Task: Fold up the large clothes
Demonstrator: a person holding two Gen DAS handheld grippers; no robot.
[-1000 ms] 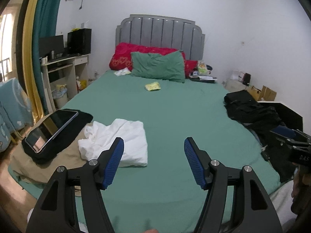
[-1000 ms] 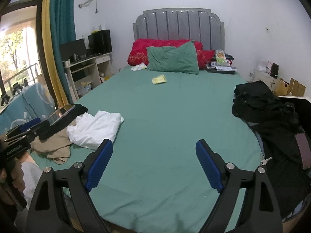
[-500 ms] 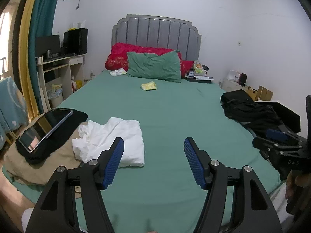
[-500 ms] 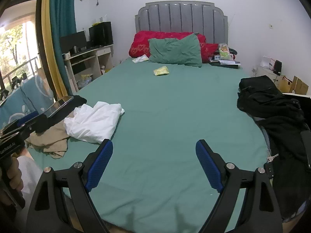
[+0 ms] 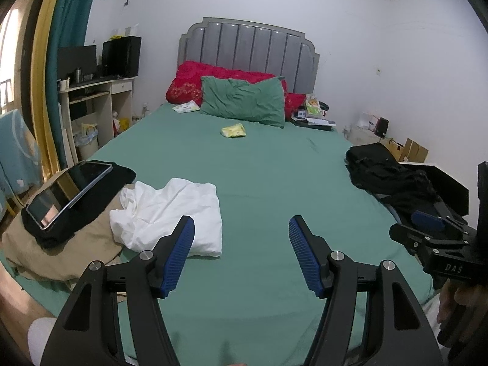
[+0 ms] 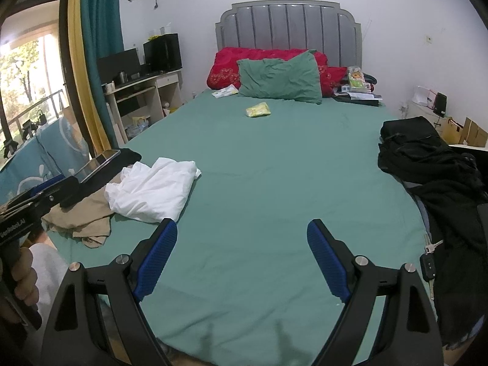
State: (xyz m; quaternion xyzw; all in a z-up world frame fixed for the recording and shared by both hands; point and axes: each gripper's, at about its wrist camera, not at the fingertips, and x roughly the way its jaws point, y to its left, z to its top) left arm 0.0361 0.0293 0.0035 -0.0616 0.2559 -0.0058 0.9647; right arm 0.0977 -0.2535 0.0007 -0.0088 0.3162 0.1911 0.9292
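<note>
Two grippers, left gripper (image 5: 241, 236) and right gripper (image 6: 242, 239), jaws spread, empty, over green bed (image 6: 274, 158); white garment (image 5: 170, 210) crumpled at bed's left edge, partly overlying tan garment (image 5: 58, 250); black clothes (image 6: 433, 170) at bed's right edge, cut off; "DAS" legible on right gripper body

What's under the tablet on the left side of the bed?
The tablet lies on a black garment, which rests on a tan garment. Anything beneath those is covered.
</note>
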